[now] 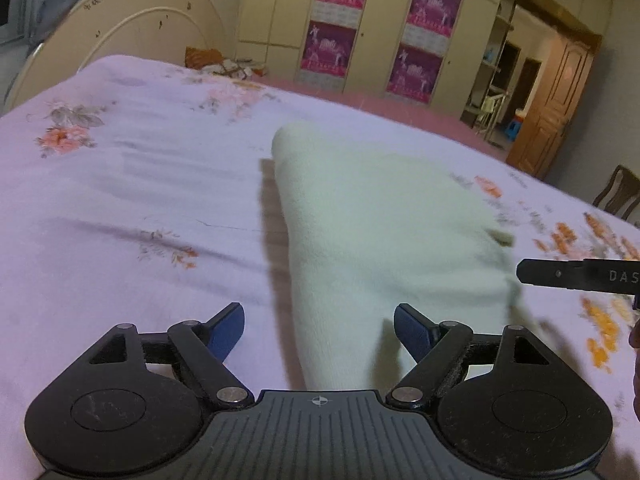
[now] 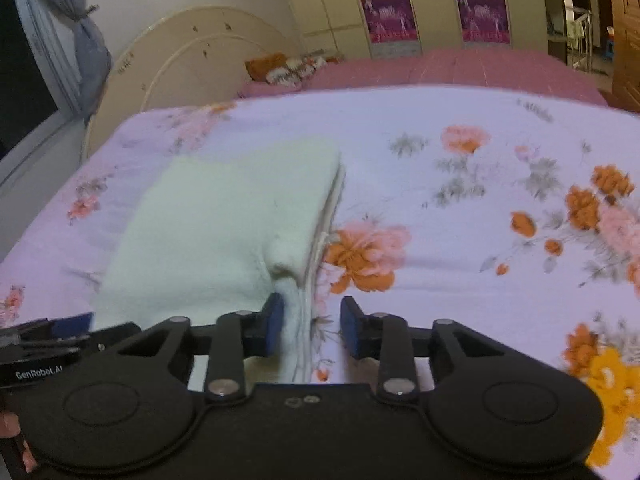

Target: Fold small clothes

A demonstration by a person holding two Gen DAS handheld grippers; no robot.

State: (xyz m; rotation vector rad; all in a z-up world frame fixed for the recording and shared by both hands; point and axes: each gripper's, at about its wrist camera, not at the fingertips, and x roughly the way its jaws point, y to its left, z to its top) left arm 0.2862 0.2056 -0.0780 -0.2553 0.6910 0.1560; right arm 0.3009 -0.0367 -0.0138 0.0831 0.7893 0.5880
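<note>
Two claws work one pale garment on the bed. Nearest, bottom of the left wrist view: left claw (image 1: 319, 332) stands wide, nothing between the pads, w/ the near end of the folded cream cloth (image 1: 384, 216) lying just ahead in the gap, not pinched. Bottom of the right wrist view: right claw (image 2: 310, 328) is narrow but not clamped; the cloth's (image 2: 224, 232) layered right edge sits between the pads, touching the left pad, clear of the right pad.

Mid frame: the cloth lies as a compact rectangle, several layers stacked along its right edge, w/ a small bump near that edge. Looks mostly folded; prob. only a last tidy or a shift aside is left, tho can't tell if another fold is wanted.

Farther out: floral sheet (image 2: 460, 208) spreads around it, then a pink cover (image 2: 440, 68), cream headboard (image 2: 192, 52) upper left, wardrobe doors w/ purple posters (image 2: 390, 16) at the top.
</note>
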